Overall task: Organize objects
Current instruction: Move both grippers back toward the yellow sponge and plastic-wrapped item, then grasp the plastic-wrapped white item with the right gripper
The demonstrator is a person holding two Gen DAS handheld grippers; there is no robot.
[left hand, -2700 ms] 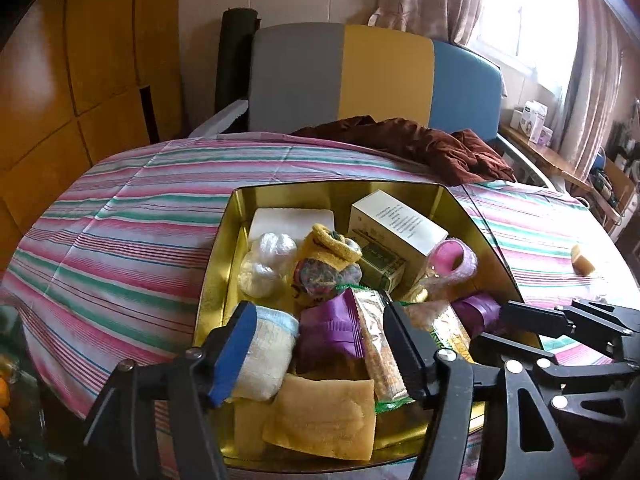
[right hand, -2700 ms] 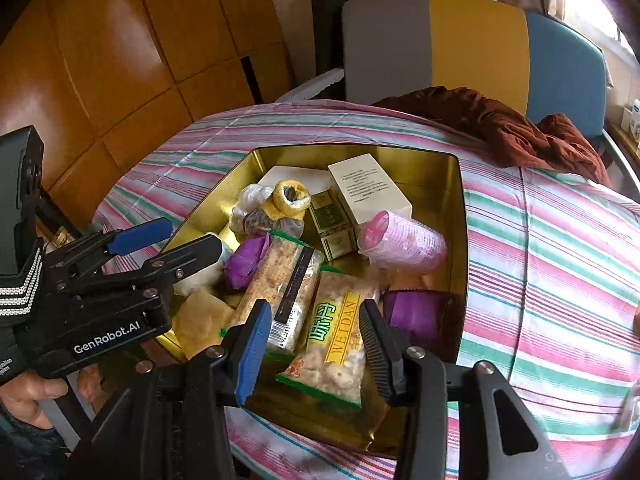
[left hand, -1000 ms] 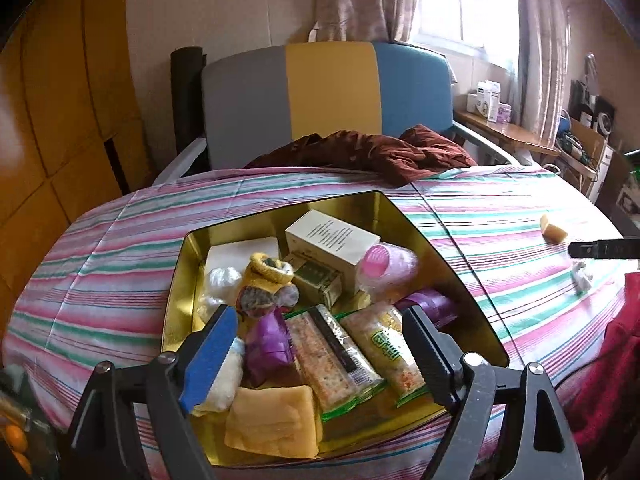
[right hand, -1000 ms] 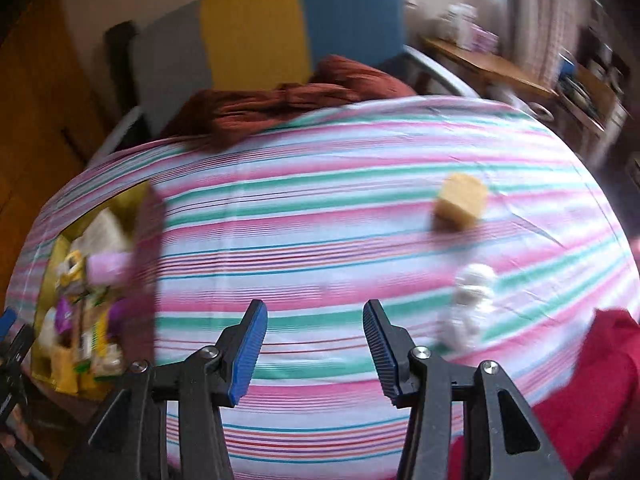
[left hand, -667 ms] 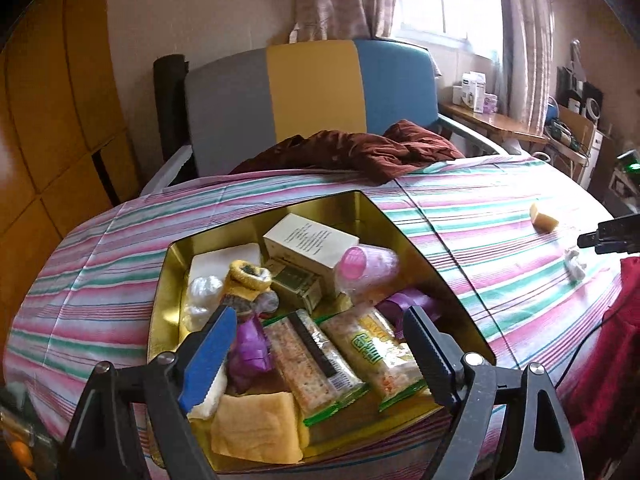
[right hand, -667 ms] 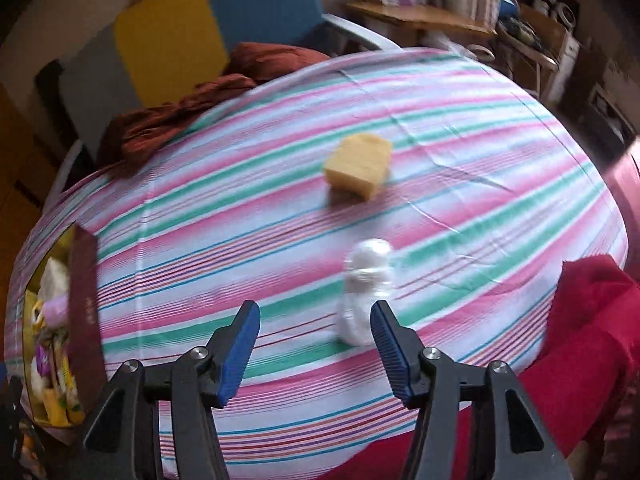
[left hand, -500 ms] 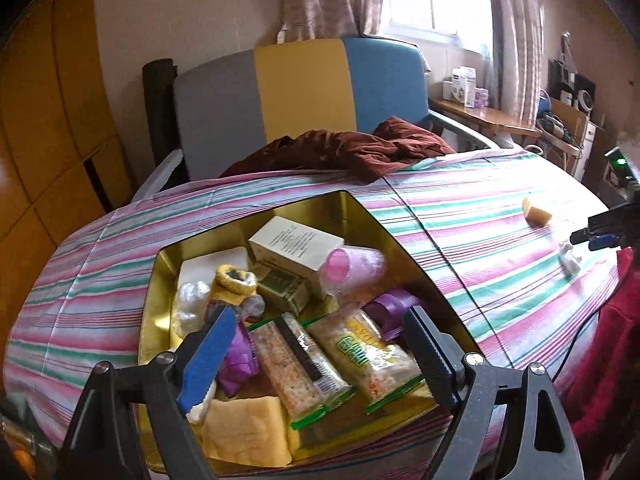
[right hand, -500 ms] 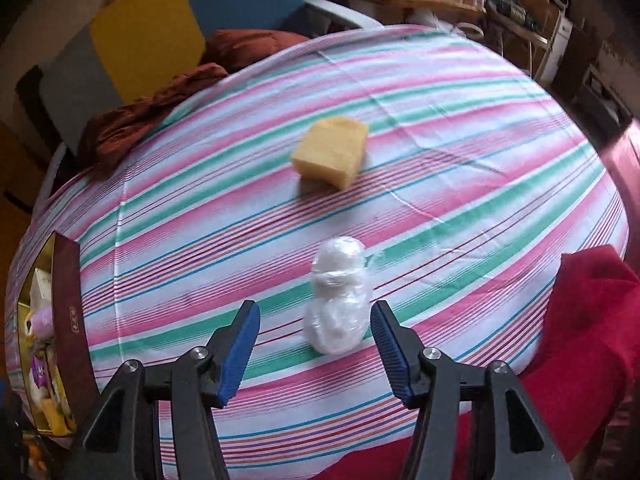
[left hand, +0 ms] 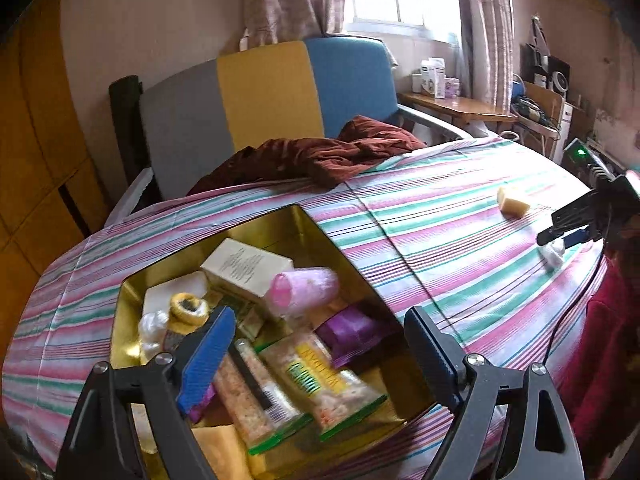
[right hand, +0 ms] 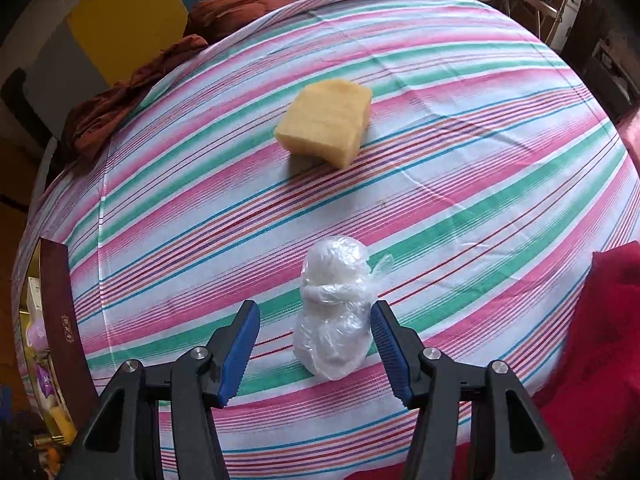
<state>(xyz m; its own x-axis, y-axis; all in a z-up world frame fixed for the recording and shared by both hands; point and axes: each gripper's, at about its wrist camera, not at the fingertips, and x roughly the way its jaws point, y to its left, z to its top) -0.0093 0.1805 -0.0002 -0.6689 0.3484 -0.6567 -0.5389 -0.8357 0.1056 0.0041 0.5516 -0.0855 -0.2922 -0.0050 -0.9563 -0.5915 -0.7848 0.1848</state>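
My right gripper [right hand: 316, 312] points down at the striped tablecloth, open, with a white plastic-wrapped bundle [right hand: 334, 312] lying between its fingers. The right pad is close to the wrap and the left pad stands apart from it. A yellow sponge block [right hand: 326, 124] lies beyond the bundle. In the left wrist view, my left gripper [left hand: 320, 312] hangs open and empty over the near end of a gold tin [left hand: 256, 228] filled with snack packets [left hand: 320, 376], a pink cup [left hand: 304, 292] and a white box [left hand: 244, 264]. The right gripper [left hand: 560, 236], bundle [left hand: 554, 254] and sponge [left hand: 513, 205] show far right.
A dark red cloth [left hand: 320, 156] is heaped at the table's far edge before a grey, yellow and blue chair [left hand: 264, 92]. Red fabric [right hand: 600, 340] lies at the near right edge. The tin's brown outer wall [right hand: 60, 312] stands at the left. A cluttered side table [left hand: 452, 104] stands by the window.
My right gripper swung from the tin across the table and sank over the white bundle, which now lies between its wider fingers. The left gripper's view drifted right, still over the tin.
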